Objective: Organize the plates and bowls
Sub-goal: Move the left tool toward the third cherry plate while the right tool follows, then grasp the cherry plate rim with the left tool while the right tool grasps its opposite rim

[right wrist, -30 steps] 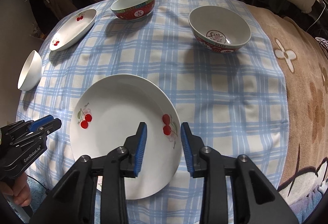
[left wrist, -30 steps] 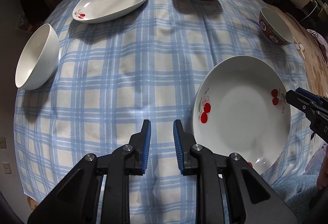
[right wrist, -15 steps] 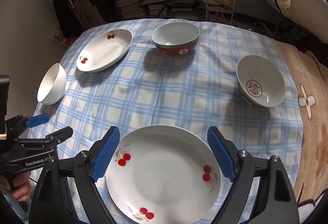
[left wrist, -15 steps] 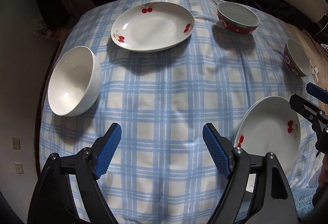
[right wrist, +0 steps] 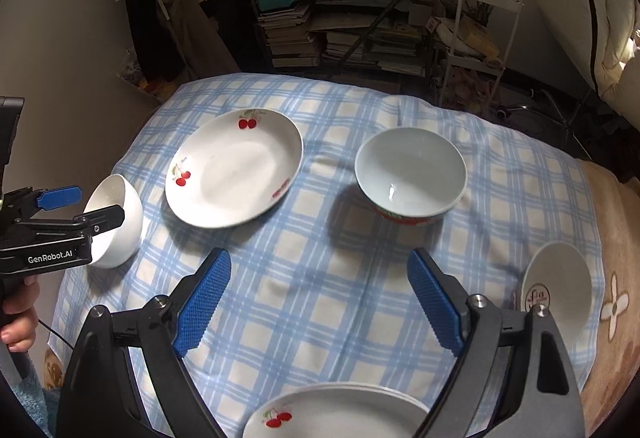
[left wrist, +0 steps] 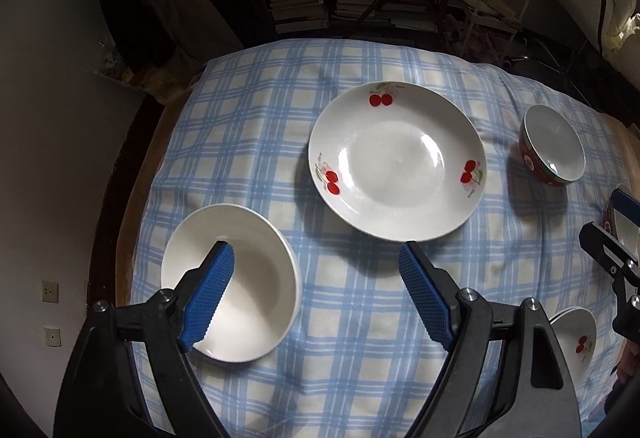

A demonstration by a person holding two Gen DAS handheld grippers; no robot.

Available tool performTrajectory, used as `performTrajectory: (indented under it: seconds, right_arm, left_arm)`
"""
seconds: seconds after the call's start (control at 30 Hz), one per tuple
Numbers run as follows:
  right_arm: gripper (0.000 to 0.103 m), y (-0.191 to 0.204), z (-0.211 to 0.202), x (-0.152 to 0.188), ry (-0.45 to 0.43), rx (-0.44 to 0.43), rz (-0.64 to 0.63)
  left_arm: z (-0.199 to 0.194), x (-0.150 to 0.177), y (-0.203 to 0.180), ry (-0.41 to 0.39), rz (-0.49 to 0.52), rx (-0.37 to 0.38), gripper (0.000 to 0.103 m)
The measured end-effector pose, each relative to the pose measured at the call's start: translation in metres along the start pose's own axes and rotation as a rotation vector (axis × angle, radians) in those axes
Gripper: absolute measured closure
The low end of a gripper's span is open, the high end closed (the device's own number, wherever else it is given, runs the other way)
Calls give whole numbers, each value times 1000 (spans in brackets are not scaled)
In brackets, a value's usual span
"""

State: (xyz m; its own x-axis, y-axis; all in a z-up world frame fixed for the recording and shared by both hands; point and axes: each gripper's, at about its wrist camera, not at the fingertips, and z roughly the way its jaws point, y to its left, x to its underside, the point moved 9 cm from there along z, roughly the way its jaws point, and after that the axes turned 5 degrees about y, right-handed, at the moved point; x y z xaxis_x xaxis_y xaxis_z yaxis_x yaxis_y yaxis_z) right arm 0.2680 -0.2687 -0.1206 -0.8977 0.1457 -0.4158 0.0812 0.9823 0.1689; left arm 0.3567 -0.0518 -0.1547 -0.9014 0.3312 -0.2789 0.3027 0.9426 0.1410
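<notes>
My left gripper (left wrist: 316, 298) is open and empty above the checked cloth. Its left finger hangs over a plain white bowl (left wrist: 248, 318). A cherry-pattern plate (left wrist: 396, 161) lies beyond it, and a red bowl (left wrist: 552, 145) at the far right. My right gripper (right wrist: 320, 298) is open and empty over bare cloth. In its view the far cherry plate (right wrist: 236, 165) lies at the left, the red bowl (right wrist: 412, 173) at the middle, a second red bowl (right wrist: 560, 290) at the right, and a near cherry plate (right wrist: 340, 414) at the bottom. The white bowl (right wrist: 120, 222) sits behind the left gripper (right wrist: 72, 205).
A blue checked cloth (right wrist: 320, 278) covers the round table. A brown flowered cover (right wrist: 616, 302) shows at its right edge. Shelves with stacked books (right wrist: 360, 37) and a white wire rack (right wrist: 480, 37) stand beyond the table's far edge. A wall is at the left.
Both grippers have opened wide from nearly shut and risen and pulled back. The left one has swung left over the white bowl. The near cherry plate has dropped to the view's bottom edge.
</notes>
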Motion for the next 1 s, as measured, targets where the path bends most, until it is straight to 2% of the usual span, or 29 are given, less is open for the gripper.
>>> performTrajectory:
  seconds: [0.33,0.47,0.6,0.73,0.8,0.83,0.87,0.93,0.97,1.0]
  right_arm:
    - [9,25,48,-55,11,-21,-28]
    - [10,24,69,-65,37,-22,-18]
    - [22,20,92,-69,79,-29,-1]
    - [23,16,110,-70,97,-32,7]
    - [30,15,117,-70,104,-40,10]
    - [36,15,121,-70,110,-47,9]
    - [38,15,124,-70,116,-53,11]
    - [40,14,129,-70,123,-65,22]
    - [42,14,132,-71,129,-73,27]
    - [49,14,136,-71,137,-79,30]
  left_arm:
    - [42,-65,21,28,11,-7,20]
    - [67,-76,18,36,12,33,20]
    - [94,-79,23,85,-27,40,20]
    - [113,-80,27,127,-55,48,20]
    - [119,-82,28,133,-58,52,21]
    - [122,-83,28,128,-58,57,28]
    - [125,-83,27,135,-55,60,33]
    - [133,-82,24,166,-54,83,53]
    - [136,-81,21,179,-55,105,59]
    - [139,-80,19,186,-57,125,59]
